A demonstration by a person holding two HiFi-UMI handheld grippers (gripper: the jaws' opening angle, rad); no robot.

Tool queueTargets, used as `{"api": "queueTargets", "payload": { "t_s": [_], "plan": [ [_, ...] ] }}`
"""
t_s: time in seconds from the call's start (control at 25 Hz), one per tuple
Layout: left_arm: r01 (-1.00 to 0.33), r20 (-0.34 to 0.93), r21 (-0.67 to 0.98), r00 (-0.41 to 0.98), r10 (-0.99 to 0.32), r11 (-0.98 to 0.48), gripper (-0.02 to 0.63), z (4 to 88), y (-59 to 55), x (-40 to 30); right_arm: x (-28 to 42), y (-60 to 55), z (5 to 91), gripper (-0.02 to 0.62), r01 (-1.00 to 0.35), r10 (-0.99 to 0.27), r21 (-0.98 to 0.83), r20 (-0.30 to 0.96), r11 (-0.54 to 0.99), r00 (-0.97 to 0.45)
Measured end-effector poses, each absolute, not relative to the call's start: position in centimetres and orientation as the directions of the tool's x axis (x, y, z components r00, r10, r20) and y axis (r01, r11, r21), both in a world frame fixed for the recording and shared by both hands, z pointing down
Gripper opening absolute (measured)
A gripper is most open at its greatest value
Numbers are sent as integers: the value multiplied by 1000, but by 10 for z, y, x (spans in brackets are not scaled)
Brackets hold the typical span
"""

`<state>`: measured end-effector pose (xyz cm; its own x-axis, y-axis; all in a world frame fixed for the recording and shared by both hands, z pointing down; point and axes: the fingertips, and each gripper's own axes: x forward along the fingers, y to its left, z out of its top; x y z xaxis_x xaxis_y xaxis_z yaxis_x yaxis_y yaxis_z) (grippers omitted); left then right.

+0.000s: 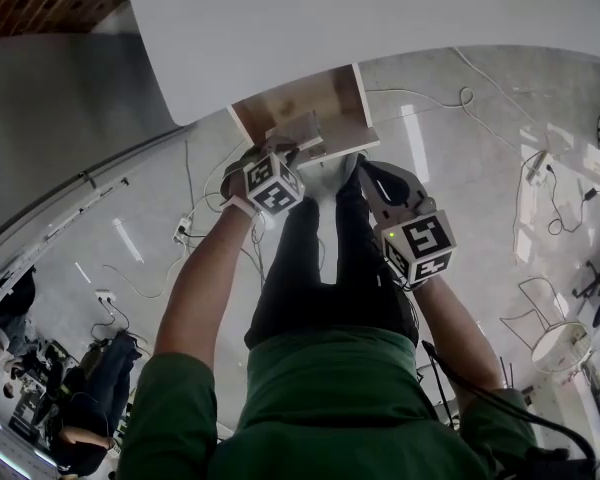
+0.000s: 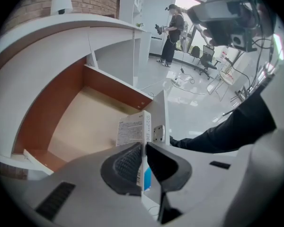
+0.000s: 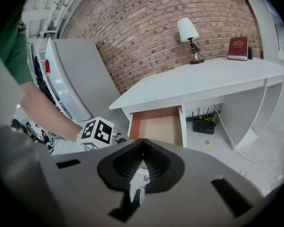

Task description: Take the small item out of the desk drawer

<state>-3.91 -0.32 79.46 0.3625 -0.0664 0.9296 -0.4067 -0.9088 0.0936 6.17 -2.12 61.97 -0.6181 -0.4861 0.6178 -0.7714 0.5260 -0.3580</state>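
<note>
Left gripper view, left tool (image 2: 144,148): jaws pinching a small white box (image 2: 132,129); ribbed dark pads pressed against it on either side; tool pointing steeply down
Small white box: upright between the pads; fine print on its broad face, a blue patch lower down; raised over the front end of the drawer (image 2: 85,122), apart from the drawer's floor
Drawer: pulled out from under the tabletop (image 3: 199,82); pale wooden floor, red-brown side walls, white front panel
Right gripper view, right tool (image 3: 142,150): pads closed tip to tip with nothing between them; aimed at the desk from a little way off, the drawer straight ahead
Head view: left tool at the drawer's front edge; right tool nearer the person and to the right, apart from the box; each carries a marker cube (image 1: 273,183); bare forearms, green top (image 1: 330,398) and dark trousers (image 1: 320,258) below
Tabletop: white; a lamp (image 3: 187,32) with a white shade and a red book (image 3: 237,48) stand at the back, by the brick wall (image 3: 146,27)
Under the tabletop: black router (image 3: 203,125) with aerials on the floor (image 1: 460,138); a small yellow scrap just beside it
Floor: glossy pale grey; white cables (image 1: 465,93) trail across it
Background: another person (image 2: 173,32) stands far off by the windows; an office chair (image 2: 208,56) near them
</note>
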Motion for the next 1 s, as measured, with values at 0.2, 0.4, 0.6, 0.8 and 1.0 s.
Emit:
{"api": "queueTargets", "payload": {
  "t_s": [0.2,0.4,0.6,0.8,1.0],
  "plan": [
    [-419,919,63,378,-111,-906,34,761,-6,-42,54,-26,601,5,-761,-487,-345,608,550,-628],
    [-419,906,31,395,-152,-907,32,723,-4,-43,49,-33,576,5,-754,-499,-330,591,568,-634],
    [-428,893,-2,406,-195,-904,32,690,-7,-50,46,-47,556,5,-753,-516,-303,579,584,-632],
    [-436,881,-34,412,-233,-899,32,660,-11,-54,39,-59,532,5,-745,-527,-279,560,606,-639],
    [-445,865,-71,418,-277,-893,31,630,-17,-51,37,-69,514,5,-732,-531,-263,543,628,-651]
  ]
}}
